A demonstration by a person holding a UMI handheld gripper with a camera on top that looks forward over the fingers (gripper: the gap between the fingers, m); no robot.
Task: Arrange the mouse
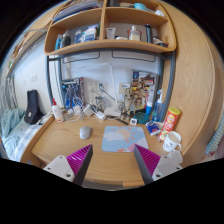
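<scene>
While the gripper (pixel 111 160) gapes, bottles (pixel 92 35) fill the shelf (pixel 105 47).

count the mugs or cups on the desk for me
1 that I can make out: a white mug on the desk, beyond the open gripper and beside an orange can. The clutter along the wall may hide others.

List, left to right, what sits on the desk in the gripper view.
Black upright object → small white bottle with a red cap → small grey cylinder-like object → light blue rectangular mouse pad → white mug. The open gripper hovers in front of the wooden desk, holding nothing.
</scene>
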